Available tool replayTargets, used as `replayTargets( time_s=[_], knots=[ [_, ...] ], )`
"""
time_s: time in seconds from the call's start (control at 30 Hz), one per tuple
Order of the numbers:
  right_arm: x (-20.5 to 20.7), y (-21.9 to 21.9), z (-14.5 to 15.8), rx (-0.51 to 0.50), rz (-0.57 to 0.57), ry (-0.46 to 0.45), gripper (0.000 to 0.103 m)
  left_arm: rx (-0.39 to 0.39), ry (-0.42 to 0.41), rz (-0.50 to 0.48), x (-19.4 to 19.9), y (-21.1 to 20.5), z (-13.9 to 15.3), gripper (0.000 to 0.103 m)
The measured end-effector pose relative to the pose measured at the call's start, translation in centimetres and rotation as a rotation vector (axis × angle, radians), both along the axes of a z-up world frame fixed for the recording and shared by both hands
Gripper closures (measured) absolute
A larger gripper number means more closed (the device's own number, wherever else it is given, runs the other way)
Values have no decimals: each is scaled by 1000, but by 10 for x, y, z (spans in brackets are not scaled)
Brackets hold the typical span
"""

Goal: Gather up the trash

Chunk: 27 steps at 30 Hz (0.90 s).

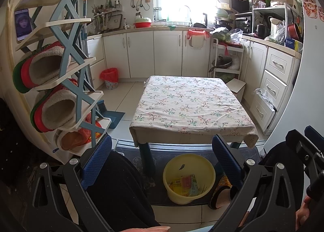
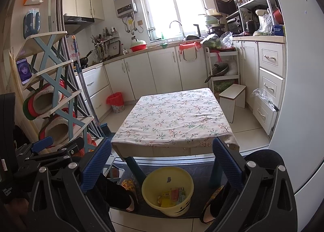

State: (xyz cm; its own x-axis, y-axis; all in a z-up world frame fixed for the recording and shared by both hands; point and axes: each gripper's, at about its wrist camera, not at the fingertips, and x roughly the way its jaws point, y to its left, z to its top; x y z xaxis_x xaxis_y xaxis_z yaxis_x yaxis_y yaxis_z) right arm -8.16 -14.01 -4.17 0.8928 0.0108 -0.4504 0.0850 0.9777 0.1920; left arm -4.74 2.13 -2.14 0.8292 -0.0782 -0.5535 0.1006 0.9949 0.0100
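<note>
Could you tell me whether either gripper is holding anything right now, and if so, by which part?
Nothing is held. The left gripper and right gripper are both open and empty above the yellow bucket, which has wrappers inside.

Ahead of me a table stands mid-floor, with a bucket on the mat before it holding wrappers. A shoe rack rises on my left, with a lined bin on the floor beyond it. A stool sits right of the table, with cabinets behind under the window.
</note>
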Motion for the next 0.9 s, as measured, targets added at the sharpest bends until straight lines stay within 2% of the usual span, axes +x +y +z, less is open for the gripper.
replayTargets(
  time_s=[0.33,0.6,0.77,0.9],
  knots=[
    [0,0,0,-1,0,1,7,-6,8,-3,2,0,-3,8],
    [-1,1,0,-2,-1,2,7,-31,1,-49,2,3,-9,8],
    [-3,1,-6,-3,-8,7,7,-48,51,-53,12,3,-14,8],
    [12,-2,-13,-15,-11,27,7,-45,85,-43,26,2,-21,8]
  ],
)
